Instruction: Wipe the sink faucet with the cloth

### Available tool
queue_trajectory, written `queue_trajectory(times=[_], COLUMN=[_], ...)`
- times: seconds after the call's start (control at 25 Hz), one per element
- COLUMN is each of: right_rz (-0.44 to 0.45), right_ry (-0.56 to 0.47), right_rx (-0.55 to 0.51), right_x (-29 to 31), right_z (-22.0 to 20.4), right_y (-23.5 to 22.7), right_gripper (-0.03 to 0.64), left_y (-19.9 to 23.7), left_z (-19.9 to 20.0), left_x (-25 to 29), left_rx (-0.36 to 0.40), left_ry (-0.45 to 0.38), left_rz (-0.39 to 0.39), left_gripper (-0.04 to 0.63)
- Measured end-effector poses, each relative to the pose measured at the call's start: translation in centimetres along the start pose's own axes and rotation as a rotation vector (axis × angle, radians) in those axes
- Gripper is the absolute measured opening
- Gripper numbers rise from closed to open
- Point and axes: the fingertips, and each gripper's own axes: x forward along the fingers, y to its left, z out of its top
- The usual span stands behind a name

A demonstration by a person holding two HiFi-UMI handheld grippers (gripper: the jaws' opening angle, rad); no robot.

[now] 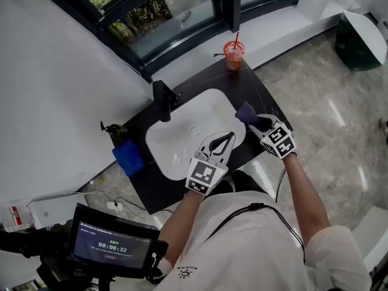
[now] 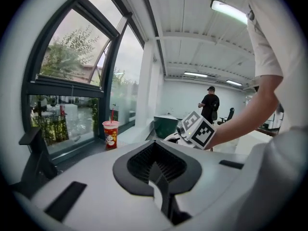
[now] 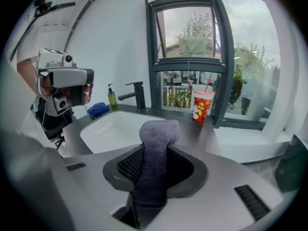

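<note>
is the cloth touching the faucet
No, the cloth is pinched in the right gripper, and the sink lies between it and the faucet.

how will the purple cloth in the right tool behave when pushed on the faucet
Probably floppy: the cloth bunches into a rounded wad beyond the right tool, whose jaws clamp it. Its fuzzy knit looks light and should grip rather than slide on the faucet. It will likely squash and fold under pressure.
</note>
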Motion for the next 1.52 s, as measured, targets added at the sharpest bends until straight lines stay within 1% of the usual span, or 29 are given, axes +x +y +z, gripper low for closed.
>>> queue_trajectory(times=[0.12,0.24,0.44,0.6,0.72,0.92,1.04,1.2,1.4,1.52], right_rz=[-0.042,-0.075,-0.1,-0.108,-0.1,-0.097,-0.088,-0.064,0.0,0.064], right_ry=[0.02,0.053,0.09,0.131,0.147,0.127,0.068,-0.09,-0.255,-0.352], right_rx=[0.04,0.074,0.111,0.121,0.111,0.094,0.097,0.097,0.012,-0.048], right_x=[-0.8,-0.9,-0.4,0.2,0.2,-0.3,-1.0,-2.2,-4.4,-5.2], right_z=[-1.5,-3.5,-5.7,-7.0,-7.5,-6.9,-4.7,1.2,10.0,15.2], right_y=[-1.3,-2.5,-3.9,-4.1,-4.0,-4.3,-3.9,-2.5,1.8,4.4], right_gripper=[0.117,0.117,0.117,0.12,0.164,0.172,0.172,0.17,0.17,0.17], left_y=[-1.5,-2.6,-3.3,-3.8,-3.8,-2.7,-1.9,0.0,2.5,4.4], left_z=[-0.3,-0.9,-2.0,-2.0,-1.8,-1.7,-1.3,0.0,3.4,5.8], left_x=[2.2,4.0,6.8,7.8,7.8,7.7,7.3,5.9,0.8,-2.8], left_rx=[0.007,0.01,-0.008,-0.014,-0.019,-0.02,-0.018,-0.018,-0.004,0.013], left_ry=[0.015,0.035,0.06,0.073,0.075,0.07,0.06,0.032,-0.03,-0.082], left_rz=[-0.053,-0.091,-0.121,-0.148,-0.146,-0.118,-0.1,-0.045,0.056,0.146], left_gripper=[-0.006,-0.006,-0.006,-0.006,-0.006,-0.006,-0.006,-0.006,-0.006,-0.006])
